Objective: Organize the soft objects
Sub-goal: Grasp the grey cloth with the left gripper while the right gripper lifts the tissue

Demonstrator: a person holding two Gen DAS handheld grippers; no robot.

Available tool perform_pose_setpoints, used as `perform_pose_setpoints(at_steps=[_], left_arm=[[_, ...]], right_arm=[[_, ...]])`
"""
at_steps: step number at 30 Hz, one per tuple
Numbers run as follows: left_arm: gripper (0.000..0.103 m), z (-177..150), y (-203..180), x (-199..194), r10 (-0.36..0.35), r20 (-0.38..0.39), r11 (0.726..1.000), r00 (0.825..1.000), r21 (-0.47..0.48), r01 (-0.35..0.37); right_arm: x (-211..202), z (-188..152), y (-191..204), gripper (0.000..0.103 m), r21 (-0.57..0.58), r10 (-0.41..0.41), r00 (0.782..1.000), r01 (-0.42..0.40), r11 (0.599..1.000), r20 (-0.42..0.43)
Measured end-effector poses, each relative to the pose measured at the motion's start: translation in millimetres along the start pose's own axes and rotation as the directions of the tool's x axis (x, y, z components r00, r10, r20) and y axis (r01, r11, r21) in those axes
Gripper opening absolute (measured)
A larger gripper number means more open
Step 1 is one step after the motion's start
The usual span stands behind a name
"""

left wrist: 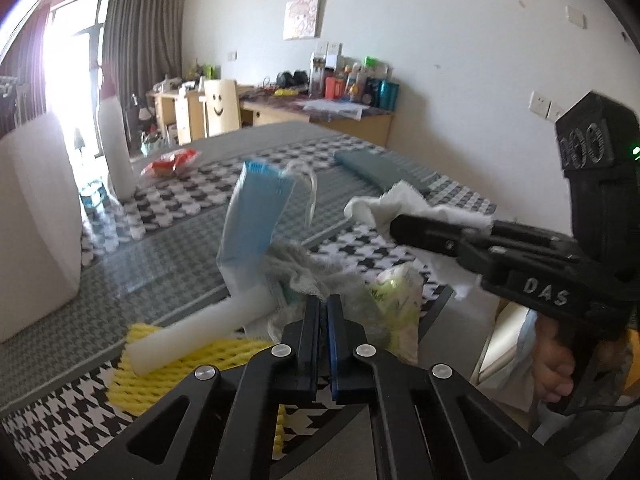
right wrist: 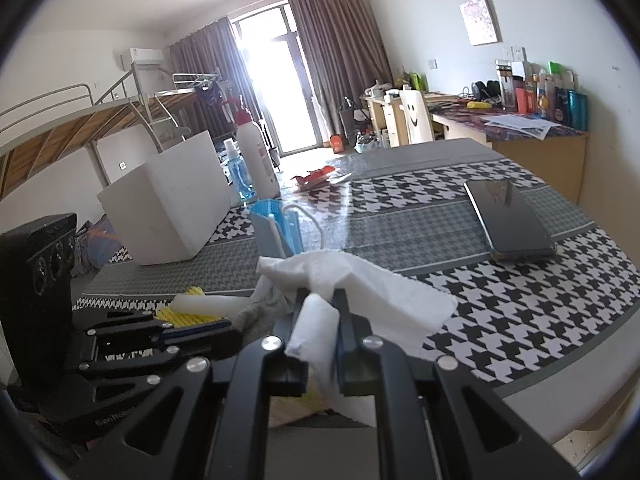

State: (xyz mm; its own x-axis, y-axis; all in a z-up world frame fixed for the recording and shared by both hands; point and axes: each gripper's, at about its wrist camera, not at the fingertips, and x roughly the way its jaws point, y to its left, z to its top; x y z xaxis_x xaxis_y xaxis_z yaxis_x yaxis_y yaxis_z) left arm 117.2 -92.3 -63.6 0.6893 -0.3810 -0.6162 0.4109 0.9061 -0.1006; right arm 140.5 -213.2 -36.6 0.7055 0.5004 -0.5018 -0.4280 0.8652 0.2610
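While both grippers grip soft items, a pile sits at frame centre.
Left gripper pinches grey cloth; right gripper clamps white tissue.

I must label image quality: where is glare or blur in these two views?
Left wrist view: window blown out white; blue face mask motion-blurred. Right wrist view: balcony door overexposed, glare streak on the table; white tissue sharp. Both: fisheye bending, dark corners.

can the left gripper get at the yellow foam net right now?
Probably not yet. The left gripper is shut on the grey cloth, so it's occupied. The yellow foam net lies close below-left, partly under the white foam stick.
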Motion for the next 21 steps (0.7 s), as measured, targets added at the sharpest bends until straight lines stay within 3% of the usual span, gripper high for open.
perform_pose_setpoints(at_steps=[4,10,11,14,15,19,21], left_arm=[[0.004,3,1,-6,-0.013,0.023,1.000,1.000,0.003,0.013],[0.007,-3,-1,-2,-0.011,-0.004,1.000,1.000,0.011,0.011],[0.011,-4,-2,-1,-0.009,-0.013,1.000,1.000,0.016,0.010],[0.042,-6,-4,2,0.006,-0.028,1.000,1.000,0.022,-0.006],[0.045,-7,-4,3,0.007,-0.027,1.000,1.000,0.021,-0.006],[0.043,-10,-7,12,0.000,-0.068,1.000,0.998,0.031,0.002],[0.028,-12,-8,17,-0.001,-0.095,0.999,0.995,0.043,0.005]], right_arm=[[-3,2,2,0.013,-0.005,0.001,1.000,-0.001,1.000,0.010],[-4,-1,4,0.013,-0.008,-0.002,1.000,0.002,1.000,0.004],[-3,-1,3,0.013,-0.006,-0.003,1.000,0.003,1.000,0.001],[-2,-1,2,0.013,-0.002,0.002,1.000,-0.002,1.000,-0.002],[-2,-1,2,0.013,-0.002,0.001,1.000,-0.001,1.000,-0.002],[-2,-1,2,0.013,-0.002,0.001,1.000,-0.001,1.000,-0.002],[-2,-1,2,0.013,-0.001,0.001,1.000,-0.001,1.000,-0.001]])
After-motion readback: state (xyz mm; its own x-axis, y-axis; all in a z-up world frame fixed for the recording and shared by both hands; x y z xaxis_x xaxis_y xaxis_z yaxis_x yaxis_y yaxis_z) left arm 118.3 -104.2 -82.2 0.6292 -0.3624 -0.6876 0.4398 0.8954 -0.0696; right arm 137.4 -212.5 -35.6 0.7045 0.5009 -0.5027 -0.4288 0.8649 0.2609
